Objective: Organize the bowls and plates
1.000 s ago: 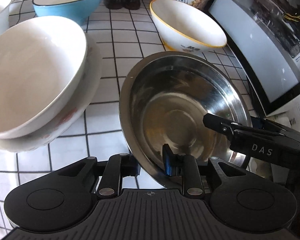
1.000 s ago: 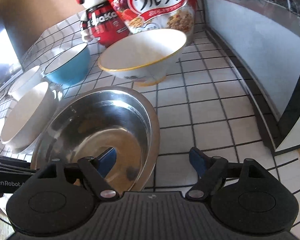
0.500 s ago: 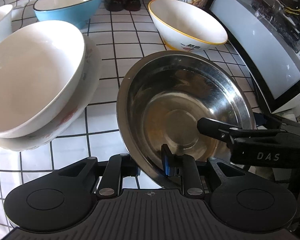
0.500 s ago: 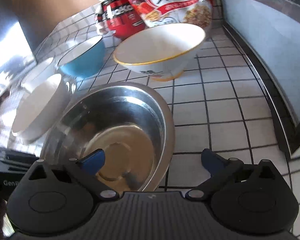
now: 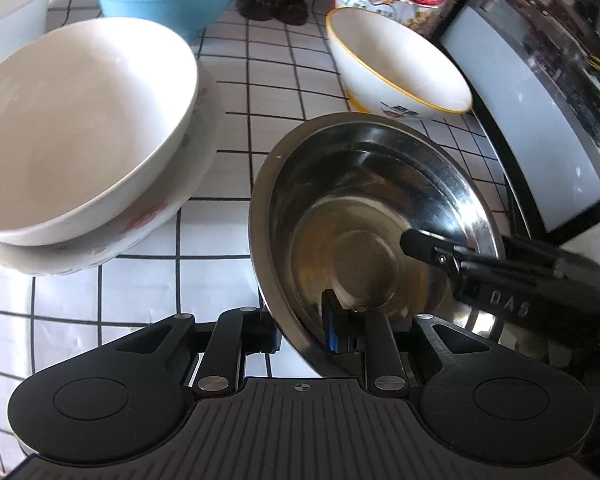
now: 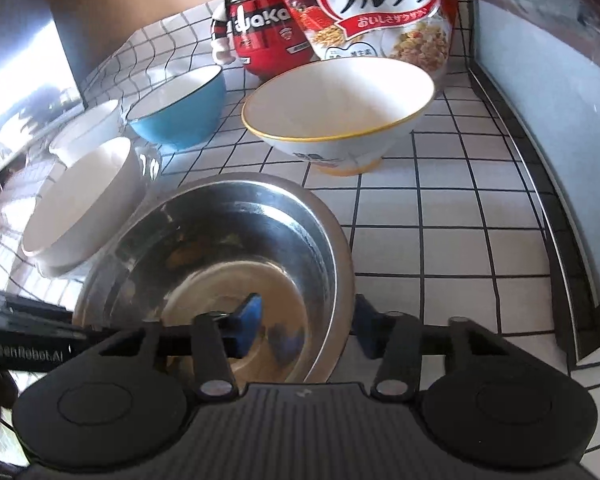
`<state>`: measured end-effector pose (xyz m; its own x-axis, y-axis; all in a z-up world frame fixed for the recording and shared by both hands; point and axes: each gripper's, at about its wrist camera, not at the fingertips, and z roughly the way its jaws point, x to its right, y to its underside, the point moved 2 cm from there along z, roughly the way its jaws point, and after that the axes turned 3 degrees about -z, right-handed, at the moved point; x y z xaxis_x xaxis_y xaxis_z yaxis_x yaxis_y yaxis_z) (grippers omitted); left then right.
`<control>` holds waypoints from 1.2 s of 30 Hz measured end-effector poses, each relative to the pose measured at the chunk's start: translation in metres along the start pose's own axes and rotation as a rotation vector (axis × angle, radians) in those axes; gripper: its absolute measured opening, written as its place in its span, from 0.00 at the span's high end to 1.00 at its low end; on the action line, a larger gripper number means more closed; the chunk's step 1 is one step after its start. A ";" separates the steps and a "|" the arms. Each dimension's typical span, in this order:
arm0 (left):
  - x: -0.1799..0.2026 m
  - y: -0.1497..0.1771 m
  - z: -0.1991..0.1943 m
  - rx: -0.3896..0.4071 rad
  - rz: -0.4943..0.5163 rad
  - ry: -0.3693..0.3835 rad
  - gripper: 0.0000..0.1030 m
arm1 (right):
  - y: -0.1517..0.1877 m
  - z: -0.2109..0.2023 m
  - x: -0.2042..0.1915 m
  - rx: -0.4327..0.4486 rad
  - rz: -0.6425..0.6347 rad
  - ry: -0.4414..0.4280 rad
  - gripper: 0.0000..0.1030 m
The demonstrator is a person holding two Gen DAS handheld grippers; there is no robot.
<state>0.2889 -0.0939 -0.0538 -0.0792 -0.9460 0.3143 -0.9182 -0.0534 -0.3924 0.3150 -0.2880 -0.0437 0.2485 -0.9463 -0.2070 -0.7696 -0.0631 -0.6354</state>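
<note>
Steel bowl (image 5: pixel 364 216) between both grippers' jaws

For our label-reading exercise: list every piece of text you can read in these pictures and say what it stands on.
"Calbee" and "フルグラ": cereal bag.
"GenRobot.AI": body of the left tongs.
"DAS": body of the right tongs.
Lettering on the red figure jar: partly hidden, unreadable.
Smaller bag print and the yellow-rimmed bowl print: too small.
</note>
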 end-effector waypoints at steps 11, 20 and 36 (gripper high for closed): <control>-0.004 -0.008 0.003 -0.021 -0.065 0.013 0.80 | 0.011 -0.010 -0.009 -0.031 -0.016 -0.004 0.68; 0.021 0.010 -0.029 -0.093 0.048 0.065 0.78 | 0.007 -0.049 -0.011 -0.042 -0.019 0.001 0.69; -0.038 -0.060 -0.184 0.269 0.007 0.063 0.79 | -0.112 -0.110 -0.111 0.205 -0.241 -0.147 0.69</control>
<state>0.2760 0.0039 0.1172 -0.1169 -0.9256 0.3601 -0.7822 -0.1376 -0.6076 0.3089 -0.2104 0.1327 0.5025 -0.8550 -0.1282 -0.5481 -0.2003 -0.8121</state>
